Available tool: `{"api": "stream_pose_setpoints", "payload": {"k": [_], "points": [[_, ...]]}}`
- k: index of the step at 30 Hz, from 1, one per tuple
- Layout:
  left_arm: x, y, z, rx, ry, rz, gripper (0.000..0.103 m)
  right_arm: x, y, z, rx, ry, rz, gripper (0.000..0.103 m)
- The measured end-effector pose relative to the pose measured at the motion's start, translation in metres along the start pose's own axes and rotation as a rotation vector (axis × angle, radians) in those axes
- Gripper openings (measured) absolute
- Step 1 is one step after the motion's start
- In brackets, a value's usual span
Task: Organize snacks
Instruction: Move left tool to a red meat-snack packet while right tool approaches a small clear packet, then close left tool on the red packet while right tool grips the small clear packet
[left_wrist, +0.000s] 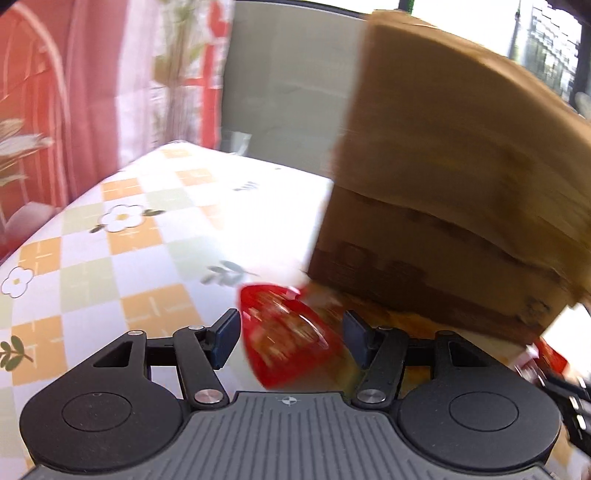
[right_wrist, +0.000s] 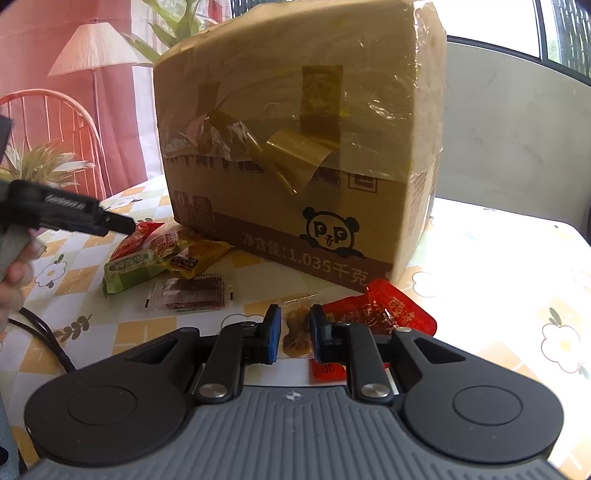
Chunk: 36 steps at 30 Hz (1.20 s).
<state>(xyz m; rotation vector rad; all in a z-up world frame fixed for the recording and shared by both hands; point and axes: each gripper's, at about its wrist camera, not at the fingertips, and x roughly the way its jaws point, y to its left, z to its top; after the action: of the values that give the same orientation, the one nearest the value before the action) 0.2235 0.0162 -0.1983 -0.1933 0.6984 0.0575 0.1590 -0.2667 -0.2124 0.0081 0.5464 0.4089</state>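
Right tongs (right_wrist: 293, 332) nearly closed, pinching clear packet of brown snack (right_wrist: 295, 328). Left tongs (left_wrist: 288, 339) half open, astride red foil packet (left_wrist: 284, 328), pads not touching. Green, yellow, red packets (right_wrist: 162, 258) loose on bench (right_wrist: 498, 295) beside taped cardboard box (right_wrist: 295, 147). Sorting barely begun.

Ahead of my right fingers (right_wrist: 273, 328) the box (right_wrist: 295, 147) stands on the table (right_wrist: 498, 258); one packet (right_wrist: 295, 328) lies between them, probably more packets (right_wrist: 166, 258) left.
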Motion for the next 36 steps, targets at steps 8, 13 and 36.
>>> {"api": "stream_pose_setpoints", "payload": {"k": [8, 13, 36], "points": [[0.038, 0.001, 0.018, -0.042, 0.068, 0.03, 0.069, 0.002, -0.001, 0.0, 0.006, 0.008, 0.013, 0.018], [0.039, -0.007, 0.007, 0.043, 0.059, 0.057, 0.069, 0.001, -0.002, 0.0, 0.014, 0.003, 0.013, 0.018], [-0.036, 0.008, -0.035, 0.1, -0.027, -0.055, 0.044, 0.001, 0.001, 0.0, -0.005, 0.002, -0.001, 0.018]]}}
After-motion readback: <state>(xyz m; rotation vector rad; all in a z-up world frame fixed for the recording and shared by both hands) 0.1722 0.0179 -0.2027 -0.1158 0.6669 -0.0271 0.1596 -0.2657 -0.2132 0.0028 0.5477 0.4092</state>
